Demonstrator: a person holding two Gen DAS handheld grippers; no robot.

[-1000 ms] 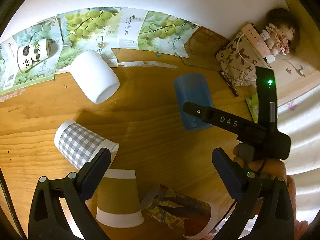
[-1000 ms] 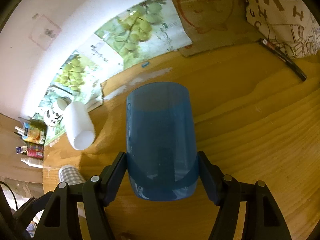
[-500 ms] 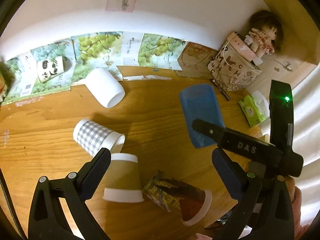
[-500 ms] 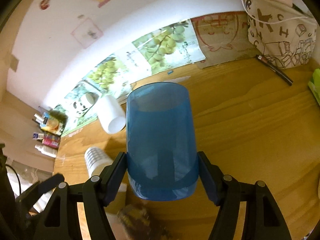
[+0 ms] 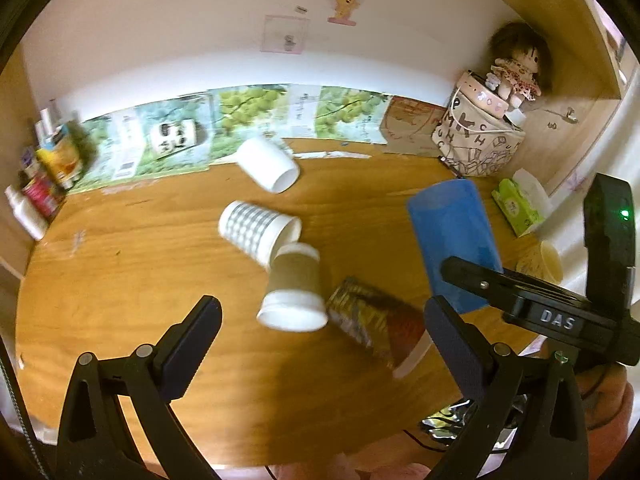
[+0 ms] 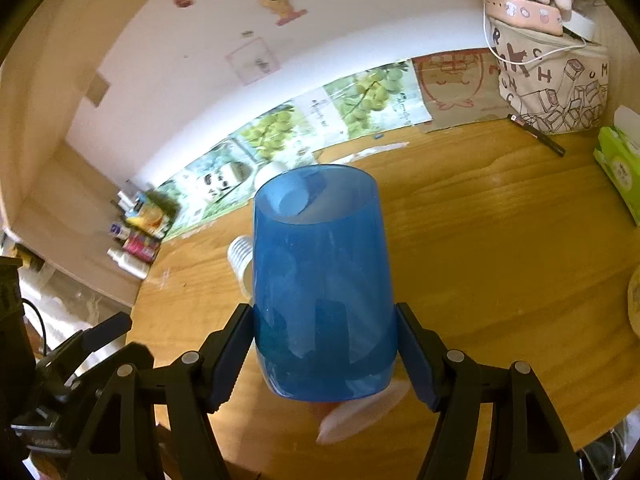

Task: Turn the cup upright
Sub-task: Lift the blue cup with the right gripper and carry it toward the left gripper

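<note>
Blue cup clamped between right tongs, pads pressing both sides near its lower end, open rim pointing away from camera, held above tabletop. In left view same cup tilted in air, right of the other cups. Left tongs gaping wide, holding nothing, above tabletop. Below: white cup, checked cup, brown cup, patterned cup, all on their sides. Bag and doll in far corner; grape posters along wall.

A home: doll on a printed bag, wall stickers, wooden table.
</note>
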